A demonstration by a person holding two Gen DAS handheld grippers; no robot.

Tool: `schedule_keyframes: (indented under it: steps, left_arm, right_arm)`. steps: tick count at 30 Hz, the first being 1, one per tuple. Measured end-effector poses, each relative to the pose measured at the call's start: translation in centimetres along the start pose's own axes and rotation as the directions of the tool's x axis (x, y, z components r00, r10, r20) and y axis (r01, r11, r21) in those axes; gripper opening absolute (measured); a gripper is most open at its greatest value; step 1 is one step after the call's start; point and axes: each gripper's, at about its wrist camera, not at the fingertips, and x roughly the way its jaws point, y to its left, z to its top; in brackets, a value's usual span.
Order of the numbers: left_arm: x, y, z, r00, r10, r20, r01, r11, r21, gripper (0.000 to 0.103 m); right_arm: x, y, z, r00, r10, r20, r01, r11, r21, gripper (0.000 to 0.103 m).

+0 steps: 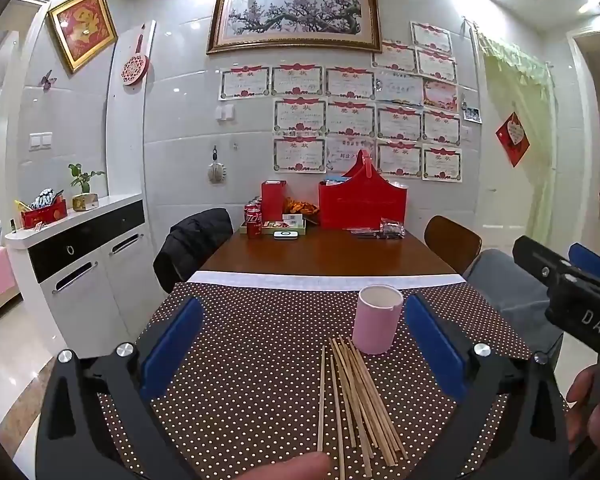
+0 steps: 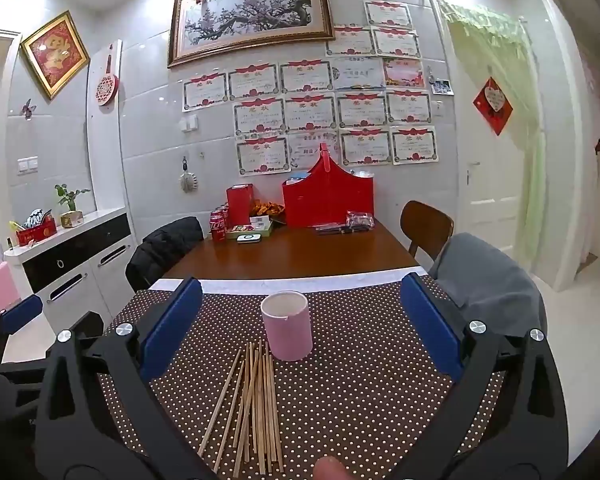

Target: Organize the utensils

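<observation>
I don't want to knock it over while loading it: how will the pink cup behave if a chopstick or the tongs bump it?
The pink cup stands upright, taller than wide, and looks empty, so it is probably light and apt to tip or slide. The dotted cloth under it may add some grip. Its smooth round wall would likely let it roll once down, toward the chopsticks.

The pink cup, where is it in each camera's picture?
Left wrist view: the pink cup stands upright right of centre, close to the right-hand blue finger, at the far end of the chopsticks.
Right wrist view: the pink cup stands near the centre, midway between the two blue fingers.
Shared landmark: the red basket at the wall.
</observation>
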Motion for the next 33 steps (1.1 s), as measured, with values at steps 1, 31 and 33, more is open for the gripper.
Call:
schedule_keyframes:
  steps: [1,31,33]
  left_arm:
    - [0.1,0.0,0.0,1.000,0.001,-0.003,-0.001,1.000,0.001,0.100]
    - [2.6,0.1,-0.5,0.999,0.022,-0.027,-0.021,1.000,0.018,0.100]
    - [2.8,0.1,-0.6,0.999,0.024,-0.031,-0.023,0.999,0.028,0.100]
  right_arm:
    - [0.0,0.0,-0.1,1.000,0.001,0.001,-0.001,1.000,0.001,0.097]
    - [1.2,-0.5,-0.5,1.000,0.006,0.010,-0.006,1.000,0.002,0.097]
    - [1.5,-0.5,-0.7,1.000,0.008,-0.003,-0.008,1.000,-0.002,0.097]
